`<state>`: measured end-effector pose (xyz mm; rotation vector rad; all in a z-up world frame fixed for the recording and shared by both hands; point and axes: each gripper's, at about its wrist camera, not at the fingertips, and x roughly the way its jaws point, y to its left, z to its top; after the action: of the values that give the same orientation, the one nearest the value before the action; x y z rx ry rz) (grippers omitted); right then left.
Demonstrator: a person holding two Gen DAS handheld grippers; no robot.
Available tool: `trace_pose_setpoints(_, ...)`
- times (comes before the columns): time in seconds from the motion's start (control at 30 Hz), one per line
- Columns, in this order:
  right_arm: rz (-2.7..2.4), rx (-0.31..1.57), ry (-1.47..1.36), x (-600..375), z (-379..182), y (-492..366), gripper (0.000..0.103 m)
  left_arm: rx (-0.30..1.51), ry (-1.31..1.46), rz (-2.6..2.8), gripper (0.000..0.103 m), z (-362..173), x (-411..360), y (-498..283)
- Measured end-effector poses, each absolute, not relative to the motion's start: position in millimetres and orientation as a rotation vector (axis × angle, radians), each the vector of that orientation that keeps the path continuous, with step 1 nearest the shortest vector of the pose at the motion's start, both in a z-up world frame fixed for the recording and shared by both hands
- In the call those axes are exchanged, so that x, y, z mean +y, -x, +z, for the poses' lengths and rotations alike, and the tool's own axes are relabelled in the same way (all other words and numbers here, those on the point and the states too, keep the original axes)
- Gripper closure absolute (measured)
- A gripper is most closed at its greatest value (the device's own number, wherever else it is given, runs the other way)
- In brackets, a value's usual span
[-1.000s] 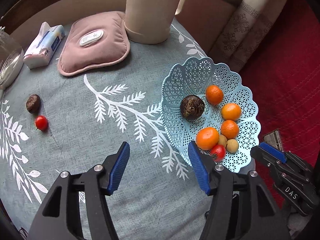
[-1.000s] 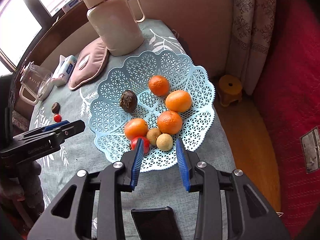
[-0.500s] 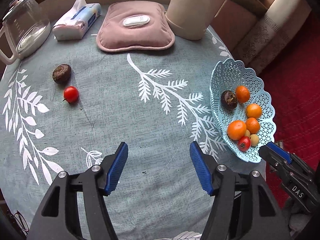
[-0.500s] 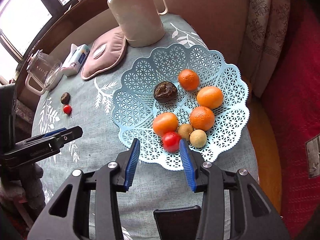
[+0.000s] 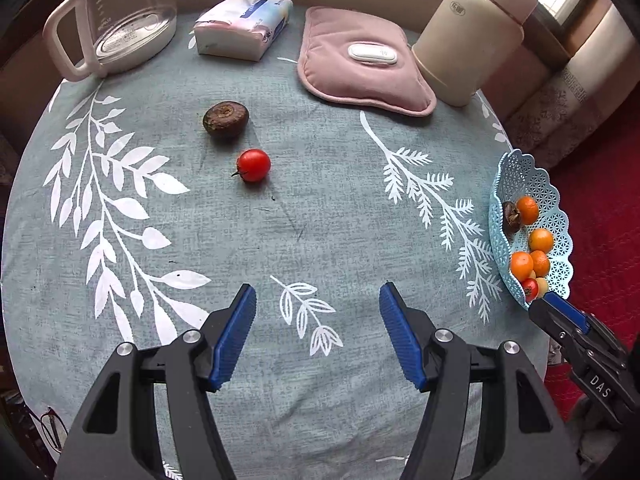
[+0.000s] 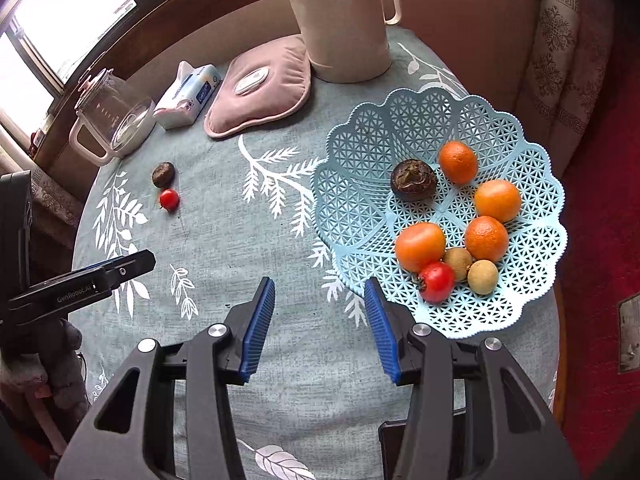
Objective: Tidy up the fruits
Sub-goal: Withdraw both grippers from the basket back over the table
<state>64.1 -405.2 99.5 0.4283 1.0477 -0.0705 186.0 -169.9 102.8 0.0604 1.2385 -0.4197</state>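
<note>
The left gripper (image 5: 318, 336) is held with its ribbed blue pads spread wide and nothing between them; a small glossy red tomato (image 5: 253, 165) lies well ahead on the cloth, and a dull, wrinkled brown fruit (image 5: 225, 118) sits just beyond it, apart from it. The right gripper (image 6: 320, 326) is likewise parted and empty, beside the near rim of a pale blue plastic basket (image 6: 360, 152) of open lattice with a scalloped edge. Smooth round oranges (image 6: 420, 246), a second tomato (image 6: 437, 281), two small tan fruits (image 6: 483, 277) and another brown fruit (image 6: 413, 179) are gathered in the basket. The round table is covered by a grey-green woven cloth (image 5: 320, 216) printed with white leaves
</note>
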Motion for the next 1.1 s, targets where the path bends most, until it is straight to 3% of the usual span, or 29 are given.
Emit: trace_pose_setpoints(1.1, 0.158, 1.147, -0.330, -239.6, 72.4, -221.5, 0.055, 1.282, 0.030, -0.322, 0.039, 85.1, -30.7, -233.0)
